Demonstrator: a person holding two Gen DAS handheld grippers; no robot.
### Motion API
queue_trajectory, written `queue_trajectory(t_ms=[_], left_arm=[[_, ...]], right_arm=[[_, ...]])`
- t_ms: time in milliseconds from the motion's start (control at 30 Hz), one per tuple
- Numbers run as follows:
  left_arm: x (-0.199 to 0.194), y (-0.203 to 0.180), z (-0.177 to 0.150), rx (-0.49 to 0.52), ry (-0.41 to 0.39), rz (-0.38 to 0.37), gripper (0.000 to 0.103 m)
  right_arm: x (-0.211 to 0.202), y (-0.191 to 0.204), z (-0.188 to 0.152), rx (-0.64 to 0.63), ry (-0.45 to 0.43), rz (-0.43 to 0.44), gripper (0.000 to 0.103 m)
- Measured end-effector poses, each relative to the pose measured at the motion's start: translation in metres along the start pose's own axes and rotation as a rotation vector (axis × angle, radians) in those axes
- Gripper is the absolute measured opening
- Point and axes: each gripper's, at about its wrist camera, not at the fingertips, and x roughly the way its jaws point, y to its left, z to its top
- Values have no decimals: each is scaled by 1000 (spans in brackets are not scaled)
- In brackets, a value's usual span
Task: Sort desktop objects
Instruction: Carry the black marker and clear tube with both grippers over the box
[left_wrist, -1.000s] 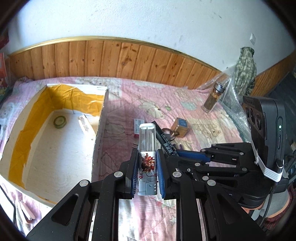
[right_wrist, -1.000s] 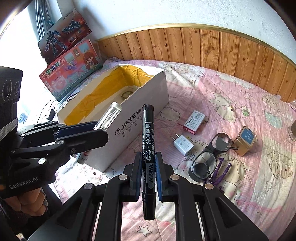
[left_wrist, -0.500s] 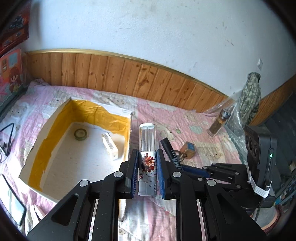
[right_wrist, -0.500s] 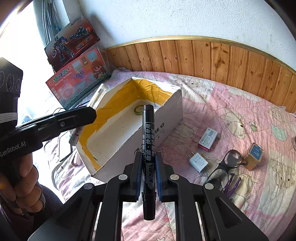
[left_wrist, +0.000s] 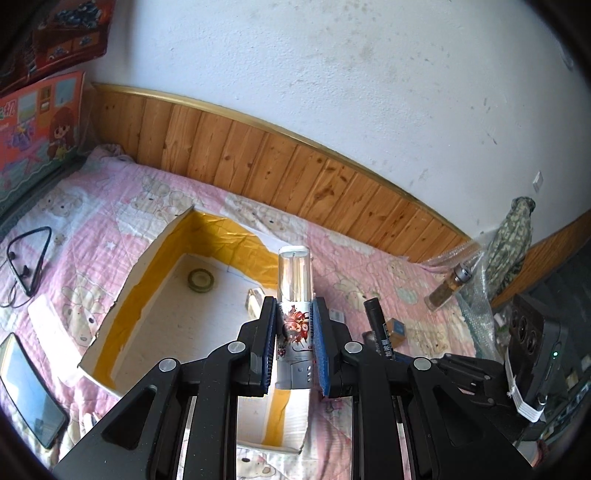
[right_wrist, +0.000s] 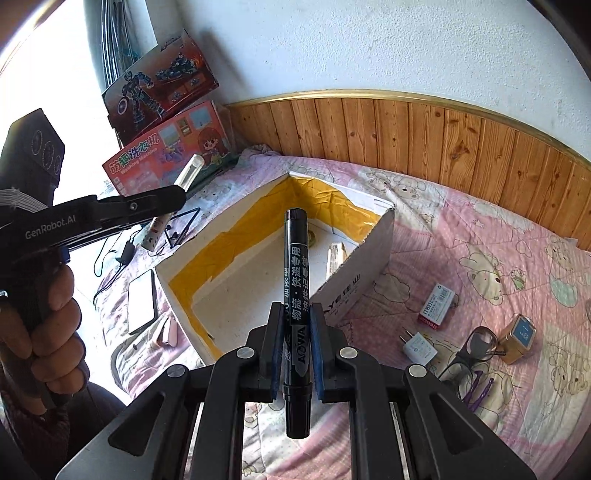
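My left gripper (left_wrist: 294, 325) is shut on a clear-capped white tube (left_wrist: 295, 288) with a red cartoon print, held upright above the open white box (left_wrist: 155, 258) with yellow tape inside. My right gripper (right_wrist: 296, 325) is shut on a black marker (right_wrist: 296, 280) and holds it above the box's near corner (right_wrist: 373, 284). The left gripper and its tube (right_wrist: 188, 173) show at the left of the right wrist view. A tape roll (left_wrist: 200, 280) and a small stick (right_wrist: 338, 258) lie inside the box.
On the pink blanket right of the box lie a red-white packet (right_wrist: 437, 304), a white plug (right_wrist: 419, 347), glasses (right_wrist: 476, 343) and a gold cube (right_wrist: 521, 334). A phone (left_wrist: 31, 391) and earphones (left_wrist: 29, 254) lie left of the box. Toy boxes (right_wrist: 170, 155) lean on the wall.
Both grippers have risen and moved left toward the box, each still holding its object. The view now looks down into the box from higher up.
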Motion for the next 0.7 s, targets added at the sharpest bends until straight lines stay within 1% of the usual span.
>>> queue_trajectory(t_ms=[233, 500, 700], left_arm=[[19, 37, 6, -65, 40, 50, 19], [42, 73, 10, -129, 77, 101, 19], [61, 90, 9, -138, 124, 135, 19]], right_arm=[[12, 16, 18, -6, 8, 2, 14], [48, 31, 37, 16, 51, 3, 14], [74, 39, 51, 19, 79, -11, 14]])
